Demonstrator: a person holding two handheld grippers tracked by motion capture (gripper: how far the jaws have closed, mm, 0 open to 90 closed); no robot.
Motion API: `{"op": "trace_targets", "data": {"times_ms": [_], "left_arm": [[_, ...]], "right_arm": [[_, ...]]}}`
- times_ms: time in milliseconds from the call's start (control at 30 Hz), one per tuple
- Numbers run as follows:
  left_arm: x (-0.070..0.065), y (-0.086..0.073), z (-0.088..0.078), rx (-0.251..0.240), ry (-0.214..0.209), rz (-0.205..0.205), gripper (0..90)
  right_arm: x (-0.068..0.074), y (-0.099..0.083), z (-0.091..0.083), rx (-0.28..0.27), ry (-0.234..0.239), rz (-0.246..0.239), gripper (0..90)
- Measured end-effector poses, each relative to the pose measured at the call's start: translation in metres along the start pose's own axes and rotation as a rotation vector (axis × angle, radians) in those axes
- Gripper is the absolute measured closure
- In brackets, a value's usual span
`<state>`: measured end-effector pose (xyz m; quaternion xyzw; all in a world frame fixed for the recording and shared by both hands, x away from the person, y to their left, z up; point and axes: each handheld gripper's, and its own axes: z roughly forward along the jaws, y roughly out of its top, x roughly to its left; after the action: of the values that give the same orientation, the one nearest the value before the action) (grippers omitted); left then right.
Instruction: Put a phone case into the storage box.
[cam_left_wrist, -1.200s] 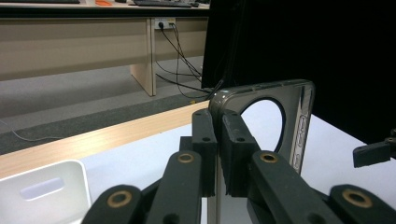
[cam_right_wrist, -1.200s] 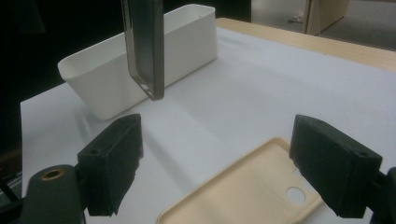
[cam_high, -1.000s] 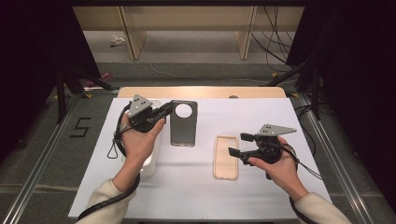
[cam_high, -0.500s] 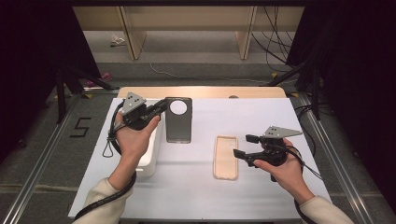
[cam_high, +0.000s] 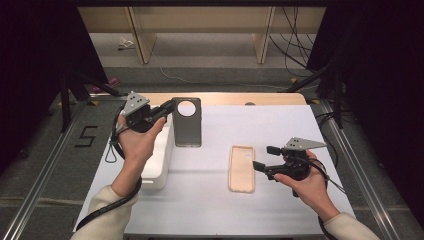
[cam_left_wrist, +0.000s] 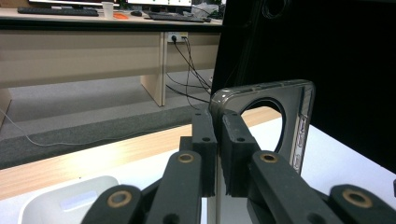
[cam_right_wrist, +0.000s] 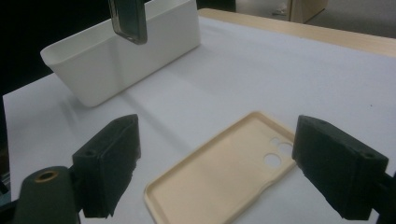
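Left tongs (cam_high: 169, 106) clamp the dark phone case's (cam_high: 187, 125) edge; right tongs (cam_high: 264, 157) gape apart.

The white bin (cam_high: 159, 160) stands at the near left of the white table (cam_high: 280, 125) and blocks any low pass along that edge; the person's left forearm (cam_high: 131, 165) lies across it. Just right of the bin, the dark phone case (cam_high: 187, 125) hangs clamped in the left gripper (cam_high: 167, 109), closing the far-left gap above the bin's rim. The beige phone case (cam_high: 241, 168) lies flat at centre-right, low enough to pass over. The right gripper (cam_high: 264, 159) hovers just beside it, jaws spread. The table's far right and the near middle strip are bare.
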<state>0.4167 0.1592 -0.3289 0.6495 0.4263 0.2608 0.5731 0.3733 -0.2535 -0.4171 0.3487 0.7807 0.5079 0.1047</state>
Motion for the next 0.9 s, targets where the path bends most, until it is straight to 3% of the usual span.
{"op": "trace_targets", "data": {"times_ms": [900], "left_arm": [[0.035, 0.022, 0.010, 0.003, 0.021, 0.039, 84.4]], "right_arm": [[-0.002, -0.003, -0.003, 0.010, -0.006, 0.000, 16.3]]}}
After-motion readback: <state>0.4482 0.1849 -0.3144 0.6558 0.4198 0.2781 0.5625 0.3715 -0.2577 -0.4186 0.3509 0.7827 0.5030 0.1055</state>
